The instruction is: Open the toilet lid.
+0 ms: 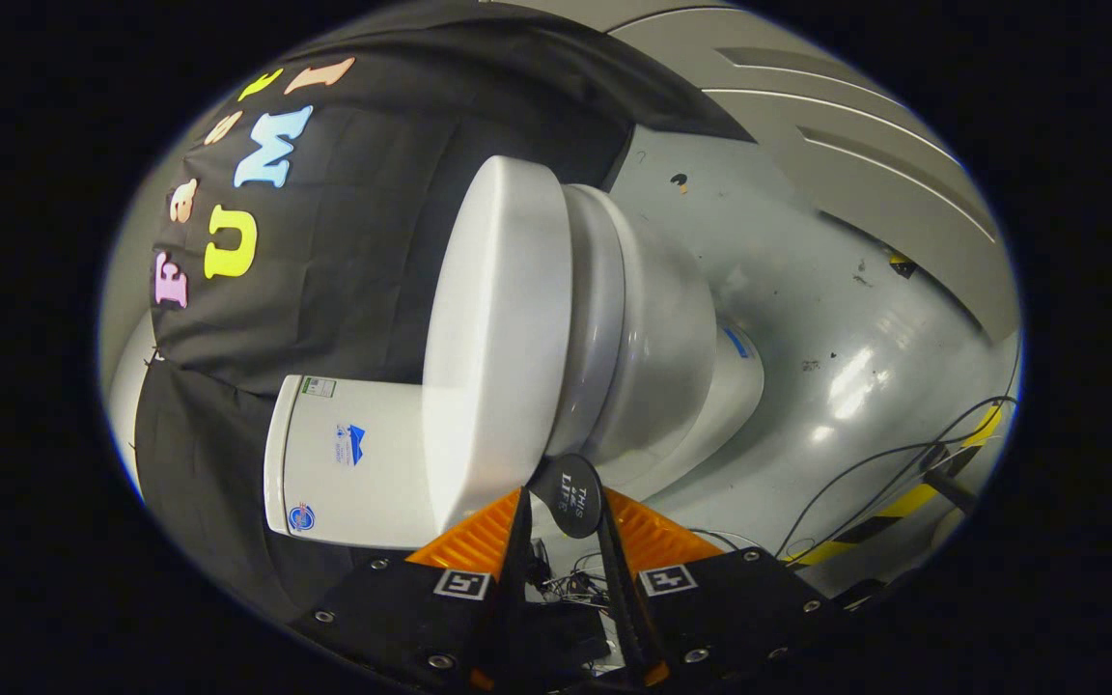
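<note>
Tongs [566, 502] around white lid's [488, 338] black tab [570, 494]

The white toilet lid [493, 338] lies closed on the bowl, its black tab [570, 494] between the gripper's [566, 507] fingers.

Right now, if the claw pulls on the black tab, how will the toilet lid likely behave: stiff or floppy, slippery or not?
The lid looks like a thick, rigid white shell, so it should probably swing as one piece without bending. Its glossy surface seems slippery, so pulling the tab looks safer. The claw has the tab between its orange fingers, seemingly pressed on it.
</note>
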A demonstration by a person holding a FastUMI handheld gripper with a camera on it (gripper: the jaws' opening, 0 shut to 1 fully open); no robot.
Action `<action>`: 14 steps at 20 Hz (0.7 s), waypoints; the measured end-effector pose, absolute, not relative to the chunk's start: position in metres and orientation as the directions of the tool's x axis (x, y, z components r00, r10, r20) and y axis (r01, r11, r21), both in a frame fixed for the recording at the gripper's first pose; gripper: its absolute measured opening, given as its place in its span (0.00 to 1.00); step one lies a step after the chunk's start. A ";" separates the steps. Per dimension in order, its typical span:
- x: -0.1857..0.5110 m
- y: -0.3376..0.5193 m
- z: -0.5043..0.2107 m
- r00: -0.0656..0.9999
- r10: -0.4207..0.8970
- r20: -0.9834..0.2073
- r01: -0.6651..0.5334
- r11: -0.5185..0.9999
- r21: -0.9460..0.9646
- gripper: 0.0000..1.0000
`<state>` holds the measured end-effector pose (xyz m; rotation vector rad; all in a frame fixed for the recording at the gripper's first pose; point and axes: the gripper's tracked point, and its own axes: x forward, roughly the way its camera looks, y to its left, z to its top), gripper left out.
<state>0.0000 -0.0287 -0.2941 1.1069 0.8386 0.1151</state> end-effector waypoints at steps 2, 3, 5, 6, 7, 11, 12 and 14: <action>0.000 -0.032 -0.297 0.699 0.469 -0.540 0.334 0.453 0.826 0.32; 0.001 -0.033 -0.297 0.703 0.471 -0.532 0.341 0.433 0.834 0.27; 0.002 -0.034 -0.295 0.714 0.465 -0.522 0.358 0.399 0.844 0.16; 0.003 -0.034 -0.293 0.725 0.461 -0.512 0.355 0.386 0.851 0.12; 0.003 -0.033 -0.291 0.732 0.460 -0.502 0.348 0.381 0.857 0.10; 0.003 -0.033 -0.290 0.739 0.455 -0.496 0.355 0.362 0.862 0.04; 0.004 -0.033 -0.289 0.738 0.449 -0.503 0.360 0.369 0.857 0.04; 0.004 -0.032 -0.285 0.730 0.430 -0.531 0.363 0.415 0.834 0.02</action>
